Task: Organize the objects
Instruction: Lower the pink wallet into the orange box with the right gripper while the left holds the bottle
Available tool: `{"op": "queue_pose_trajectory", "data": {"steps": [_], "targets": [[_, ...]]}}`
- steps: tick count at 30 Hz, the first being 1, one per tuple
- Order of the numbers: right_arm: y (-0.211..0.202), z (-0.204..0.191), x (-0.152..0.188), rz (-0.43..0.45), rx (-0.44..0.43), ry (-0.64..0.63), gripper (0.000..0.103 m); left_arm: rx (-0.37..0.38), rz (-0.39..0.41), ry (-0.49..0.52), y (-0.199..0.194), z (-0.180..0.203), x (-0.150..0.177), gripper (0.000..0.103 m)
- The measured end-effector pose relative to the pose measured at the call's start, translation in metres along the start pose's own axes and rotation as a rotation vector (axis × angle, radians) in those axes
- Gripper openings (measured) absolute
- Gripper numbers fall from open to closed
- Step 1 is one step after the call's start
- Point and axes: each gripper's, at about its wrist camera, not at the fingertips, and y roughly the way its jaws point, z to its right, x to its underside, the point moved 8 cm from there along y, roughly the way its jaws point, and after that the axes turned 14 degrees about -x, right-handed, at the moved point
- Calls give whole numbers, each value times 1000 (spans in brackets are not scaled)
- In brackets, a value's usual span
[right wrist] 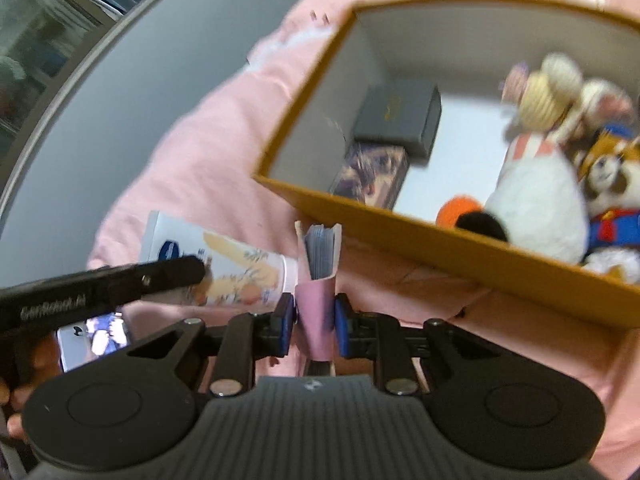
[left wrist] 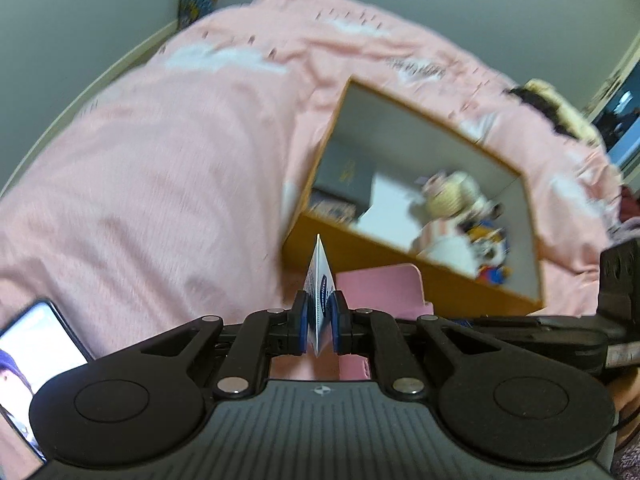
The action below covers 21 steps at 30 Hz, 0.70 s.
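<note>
The white lotion tube (left wrist: 319, 280) is clamped by its flat crimped end in the left gripper (left wrist: 319, 326); the pink card holder (right wrist: 318, 280) is pinched in the right gripper (right wrist: 316, 326). Both hang over the pink bedspread (left wrist: 140, 180), just beside the yellow-rimmed box (right wrist: 480, 248). The carrying step seems in hand; next, lift both over the rim beside the plush toys (right wrist: 560, 168).

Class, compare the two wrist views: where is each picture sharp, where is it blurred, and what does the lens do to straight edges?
Left wrist: left gripper and its tube sharp; pink bedding and box smeared. Right wrist: right gripper crisp, soft toys blurred. Both: fisheye bends wall edges.
</note>
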Motion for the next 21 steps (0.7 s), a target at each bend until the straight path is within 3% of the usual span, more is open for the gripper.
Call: {"op": "queue_pose_trajectory", "data": {"steps": [6, 12, 17, 21], "targets": [[-51, -22, -30, 151, -27, -60, 23, 71, 109, 7, -31, 17, -31, 12], [-71, 7, -79, 284, 6, 19, 23, 72, 211, 15, -37, 32, -63, 12], [-50, 49, -109, 283, 48, 128, 23, 48, 245, 26, -24, 43, -80, 12], [-19, 80, -112, 217, 110, 223, 23, 29, 238, 34, -8, 48, -87, 12]]}}
